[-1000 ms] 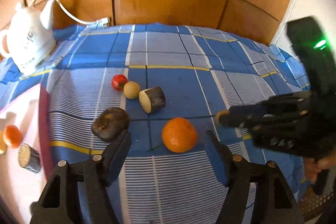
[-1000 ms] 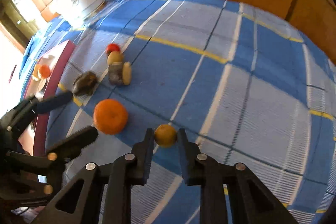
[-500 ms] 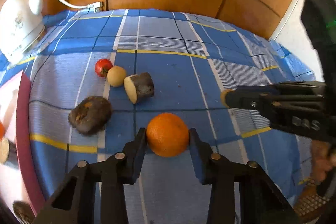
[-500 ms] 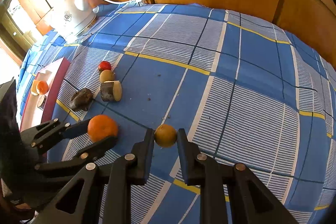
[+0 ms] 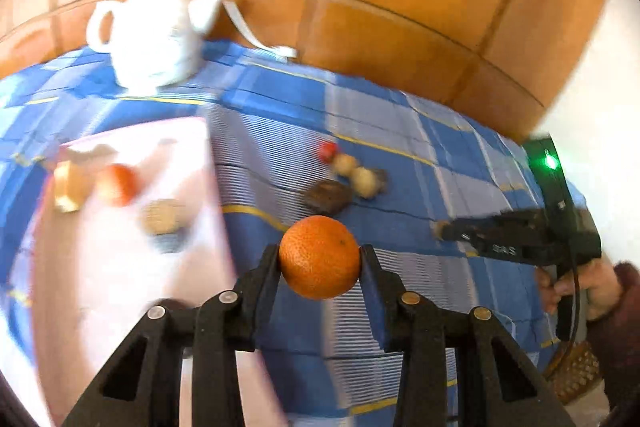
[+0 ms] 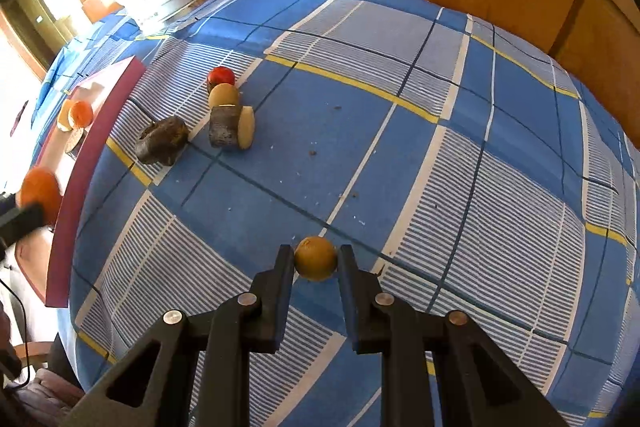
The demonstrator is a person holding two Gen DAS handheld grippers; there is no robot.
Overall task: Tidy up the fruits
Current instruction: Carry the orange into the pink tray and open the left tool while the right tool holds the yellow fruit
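- Honestly the left hand-held gripper (image 5: 319,259) only pinches the round orange tangerine (image 5: 319,257) by its sides, up off the blue checked tablecloth (image 5: 400,187), so a quick swing could let it squirt out
- blurry left view suggests it's moving fast; a drop short of the pink-rimmed white tray (image 5: 120,267) and it could roll off the worktop
- right hand-held gripper (image 6: 316,261) has closed on the small yellow-brown round fruit (image 6: 315,257), low at the cloth, thin grip, might pop loose
- dark lumpy fruit (image 6: 162,139) and cut brown-skinned piece (image 6: 232,127) sit near the tray edge, easy to knock
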